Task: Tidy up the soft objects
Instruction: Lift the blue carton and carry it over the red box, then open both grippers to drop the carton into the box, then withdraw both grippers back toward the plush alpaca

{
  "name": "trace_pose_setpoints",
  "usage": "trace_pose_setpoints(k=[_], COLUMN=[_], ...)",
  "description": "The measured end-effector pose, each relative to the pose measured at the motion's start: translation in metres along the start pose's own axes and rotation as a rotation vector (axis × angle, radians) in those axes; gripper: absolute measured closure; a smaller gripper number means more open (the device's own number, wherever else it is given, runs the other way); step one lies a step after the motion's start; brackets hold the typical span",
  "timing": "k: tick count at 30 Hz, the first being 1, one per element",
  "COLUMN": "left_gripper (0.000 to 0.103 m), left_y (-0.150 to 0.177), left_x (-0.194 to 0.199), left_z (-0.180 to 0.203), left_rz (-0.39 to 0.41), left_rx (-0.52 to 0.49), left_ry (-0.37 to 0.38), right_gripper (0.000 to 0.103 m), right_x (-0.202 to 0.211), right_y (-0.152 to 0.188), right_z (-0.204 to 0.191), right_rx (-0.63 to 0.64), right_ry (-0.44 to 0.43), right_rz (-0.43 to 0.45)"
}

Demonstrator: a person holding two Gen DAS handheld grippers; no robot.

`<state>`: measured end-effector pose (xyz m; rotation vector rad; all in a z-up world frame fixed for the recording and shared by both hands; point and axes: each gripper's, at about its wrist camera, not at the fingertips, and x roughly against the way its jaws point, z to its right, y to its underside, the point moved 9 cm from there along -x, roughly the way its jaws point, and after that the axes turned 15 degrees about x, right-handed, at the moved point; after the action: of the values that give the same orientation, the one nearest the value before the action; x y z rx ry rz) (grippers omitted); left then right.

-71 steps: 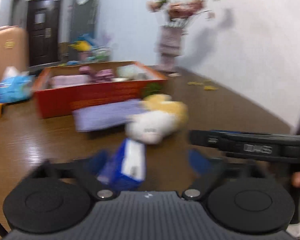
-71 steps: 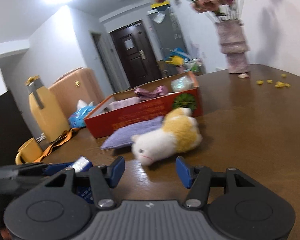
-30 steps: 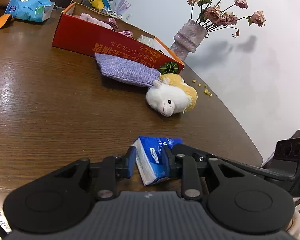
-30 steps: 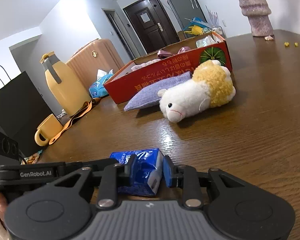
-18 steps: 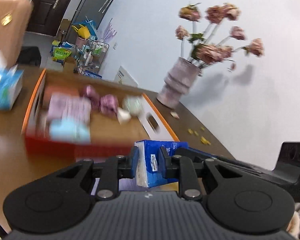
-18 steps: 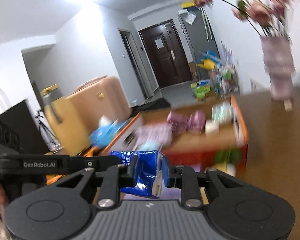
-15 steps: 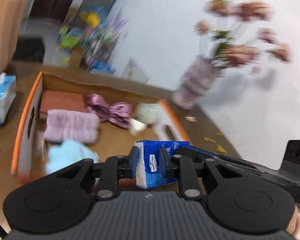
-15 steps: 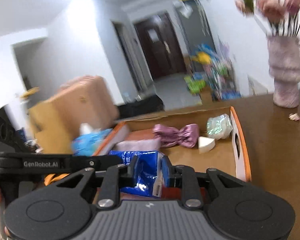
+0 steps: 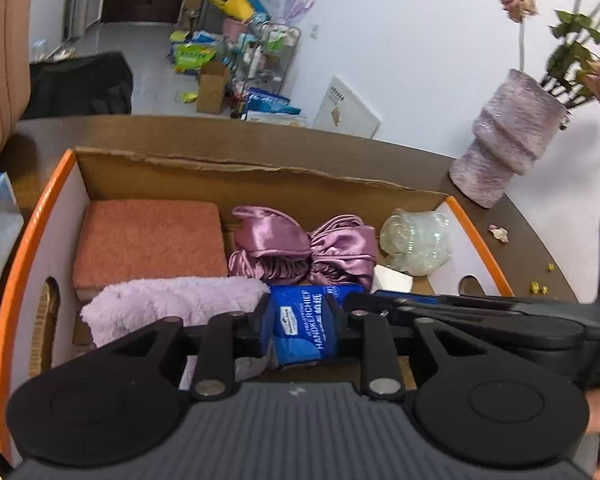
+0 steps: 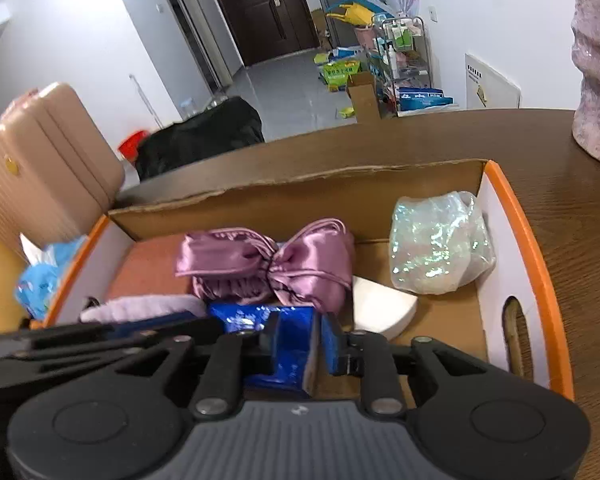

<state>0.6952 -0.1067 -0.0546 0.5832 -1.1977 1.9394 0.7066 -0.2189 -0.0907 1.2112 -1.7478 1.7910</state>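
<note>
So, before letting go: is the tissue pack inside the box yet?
Over it, not resting: tissue pack hangs between both grippers above the box floor; the left's jaws are opening.

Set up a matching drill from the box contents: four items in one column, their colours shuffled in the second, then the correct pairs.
Items:
1. tissue pack
2. satin bow
3. flat pad
4. crinkly bag

Colours:
A. iridescent pale green
B. terracotta pink
C. blue
D. mauve

Pairs: 1-C, 2-D, 3-B, 4-A
</note>
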Motion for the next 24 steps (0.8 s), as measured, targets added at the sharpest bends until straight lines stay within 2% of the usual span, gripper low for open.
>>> trace_pose_setpoints(k=[2,4,7,9,11,14,18,22,24], left_gripper=[0.065,0.063,0.059,0.045,0.034,0.029,0.026,0.022,0.019], left_y=[0.0,-0.004,-0.007,-0.008,-0.005,0.004,0.016,0.029,0.042], left_x=[0.014,0.032,0.079,0.116,0.154,0.204,0.256,0.29,0.306], left_z=[0.004,0.01,0.017,0.018,0.016,0.005,-0.003,0.0,-0.001], left_rz=[0.023,0.048,0.104,0.173,0.25,0.326,0.401,0.422,0.445], left_rx=[-0.016,-0.039,-0.095,-0.136,-0.174,-0.218,-0.22,-0.193,-0.188], left_ry=[0.004,0.006,0.007,0.003,-0.004,-0.059,-0.101,-0.097,-0.07], right_gripper=[0.077,0.077,0.071,0.065,0.05,0.041,0.036,0.035,0.028], right_x=[0.013,0.036,0.086,0.123,0.162,0.217,0.266,0.296,0.311], right_y=[-0.002,-0.006,-0.013,-0.013,-0.008,0.007,0.026,0.039,0.051], right_z=[0.0,0.001,-0.001,-0.001,-0.003,-0.003,-0.009,-0.028,-0.039], right_rx=[-0.004,0.003,0.047,0.084,0.132,0.184,0.204,0.21,0.23], right_ry=[0.001,0.007,0.038,0.073,0.114,0.166,0.197,0.171,0.156], right_rz=[0.022,0.056,0.115,0.15,0.192,0.247,0.288,0.339,0.401])
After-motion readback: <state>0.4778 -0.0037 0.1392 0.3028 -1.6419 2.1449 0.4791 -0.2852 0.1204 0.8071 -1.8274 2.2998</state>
